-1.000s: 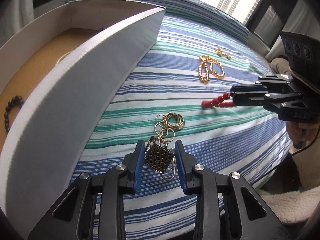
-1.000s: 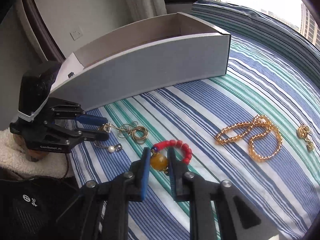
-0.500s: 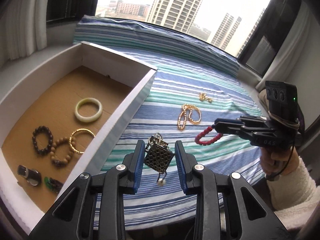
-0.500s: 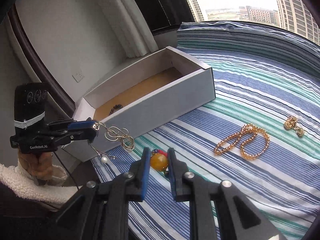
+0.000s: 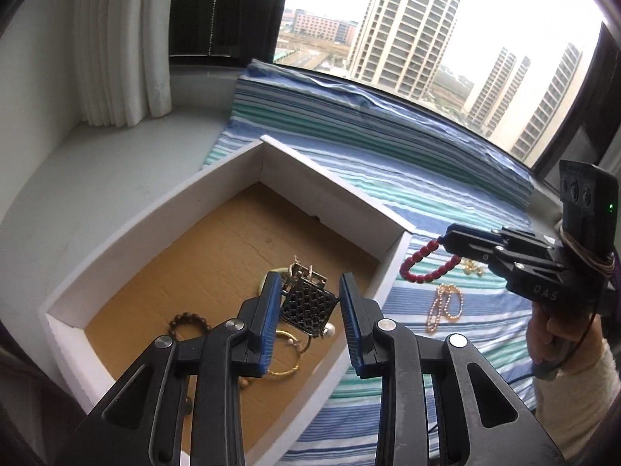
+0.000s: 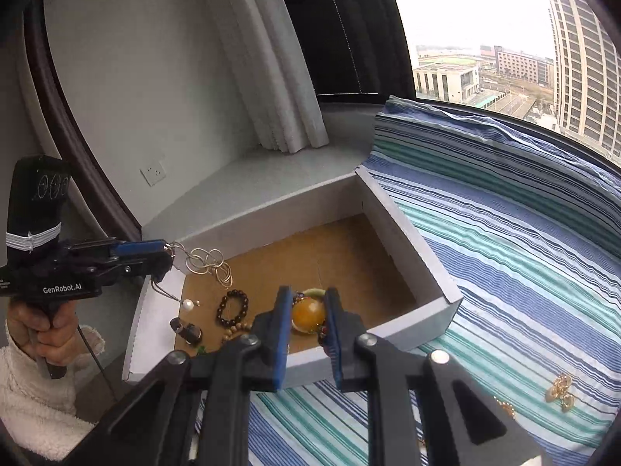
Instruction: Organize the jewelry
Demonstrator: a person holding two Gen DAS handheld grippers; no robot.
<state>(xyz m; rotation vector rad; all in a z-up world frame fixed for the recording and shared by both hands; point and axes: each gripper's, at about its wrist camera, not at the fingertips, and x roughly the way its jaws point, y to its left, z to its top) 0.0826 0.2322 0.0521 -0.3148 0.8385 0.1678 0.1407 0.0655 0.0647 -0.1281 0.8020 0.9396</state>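
My left gripper (image 5: 308, 303) is shut on a necklace with a black lattice pendant (image 5: 308, 305) and holds it above the white box (image 5: 155, 229); its gold rings (image 6: 207, 266) and pearl (image 6: 188, 304) dangle over the box in the right wrist view. My right gripper (image 6: 308, 310) is shut on the amber bead (image 6: 308, 310) of a red bead bracelet (image 5: 421, 272), held in the air beside the box's near wall (image 6: 419, 240). Both are lifted clear of the striped cloth (image 6: 524, 272).
The box holds a dark bead bracelet (image 6: 232, 308), a wooden bead bracelet (image 6: 235, 332), a gold bangle (image 5: 285, 367), a pale green bangle (image 6: 314, 292) and a small dark item (image 6: 186, 330). A gold bead necklace (image 5: 444, 306) and gold earrings (image 6: 561, 386) lie on the cloth.
Both grippers have lifted their jewelry off the cloth and carried it up and toward the box. The left one now hangs over the box's inside.
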